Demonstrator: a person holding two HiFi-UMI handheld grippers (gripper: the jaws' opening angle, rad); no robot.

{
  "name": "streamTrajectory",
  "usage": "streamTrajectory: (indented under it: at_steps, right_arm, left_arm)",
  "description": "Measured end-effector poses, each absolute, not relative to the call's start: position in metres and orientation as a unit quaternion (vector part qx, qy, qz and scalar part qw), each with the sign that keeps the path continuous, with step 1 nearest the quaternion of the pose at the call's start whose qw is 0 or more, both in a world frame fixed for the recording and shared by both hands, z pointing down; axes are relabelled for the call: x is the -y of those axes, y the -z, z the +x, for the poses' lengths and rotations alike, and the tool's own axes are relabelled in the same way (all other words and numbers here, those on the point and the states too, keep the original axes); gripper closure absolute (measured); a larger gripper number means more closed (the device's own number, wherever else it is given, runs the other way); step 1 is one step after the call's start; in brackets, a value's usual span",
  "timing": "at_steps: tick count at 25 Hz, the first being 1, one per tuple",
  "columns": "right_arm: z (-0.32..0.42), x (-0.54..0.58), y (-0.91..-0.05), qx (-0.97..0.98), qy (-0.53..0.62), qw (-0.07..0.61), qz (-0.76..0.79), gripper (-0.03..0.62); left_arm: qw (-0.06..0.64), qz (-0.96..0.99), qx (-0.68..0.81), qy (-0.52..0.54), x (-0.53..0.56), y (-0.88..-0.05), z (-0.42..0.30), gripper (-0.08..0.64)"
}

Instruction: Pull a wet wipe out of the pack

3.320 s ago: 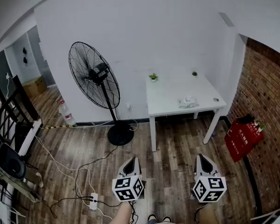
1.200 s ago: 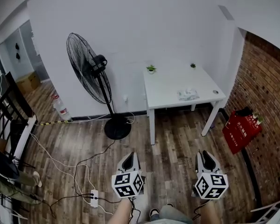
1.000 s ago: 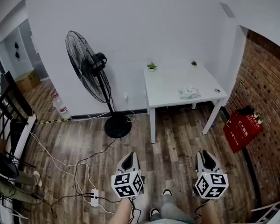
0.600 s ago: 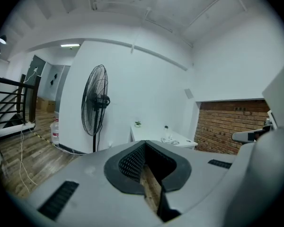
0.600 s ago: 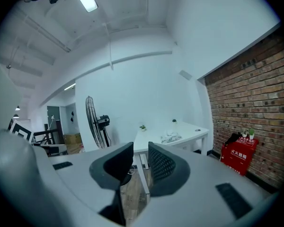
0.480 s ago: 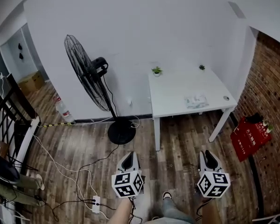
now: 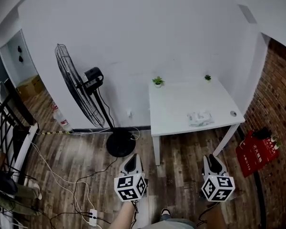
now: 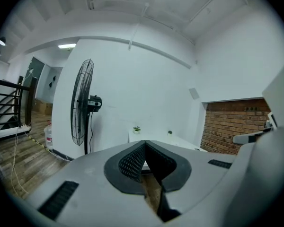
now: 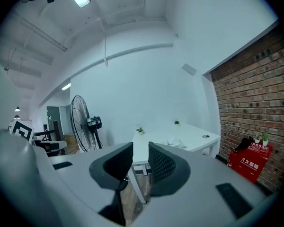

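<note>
The wet wipe pack [image 7: 200, 118] lies on the white table [image 7: 176, 113] near its front right part; the right gripper view shows it as a small crumpled shape [image 9: 173, 143]. Both grippers hang low over the wooden floor, well short of the table. My left gripper [image 7: 131, 165] has its jaws pressed together and empty [image 8: 145, 144]. My right gripper [image 7: 211, 162] shows a narrow gap between its jaws [image 9: 140, 150], with nothing in it.
A large black standing fan [image 7: 81, 99] stands left of the table. Two small potted plants [image 7: 158, 81] [image 7: 208, 77] sit at the table's back edge. A red box [image 7: 255, 147] leans by the brick wall [image 7: 281, 94]. Cables and a power strip [image 7: 91, 217] lie on the floor at left.
The view has moved closer to the table, which now sits larger and lower in frame. The fan has slid left. Both grippers keep their positions and jaw states.
</note>
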State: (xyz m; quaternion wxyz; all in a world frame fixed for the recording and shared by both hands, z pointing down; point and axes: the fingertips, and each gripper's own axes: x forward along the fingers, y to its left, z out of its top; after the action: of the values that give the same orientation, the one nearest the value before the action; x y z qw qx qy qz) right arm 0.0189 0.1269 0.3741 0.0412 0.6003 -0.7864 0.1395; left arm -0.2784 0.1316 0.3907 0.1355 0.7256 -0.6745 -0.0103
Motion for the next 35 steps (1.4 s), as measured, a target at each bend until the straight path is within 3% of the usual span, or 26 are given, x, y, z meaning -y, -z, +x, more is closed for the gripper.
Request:
streamTrajectory:
  at_steps: [22, 35]
  right_arm:
    - [0.066, 0.011, -0.396, 0.767, -0.147, 0.059, 0.622, 0.491]
    - [0.12, 0.14, -0.385, 0.74, -0.136, 0.062, 0.656, 0.491]
  left_arm:
    - [0.165, 0.748, 0.643, 0.006, 0.026, -0.424, -0.224, 0.558]
    - [0.173, 0.785, 0.595, 0.024, 0.201, -0.414, -0.155, 0.558]
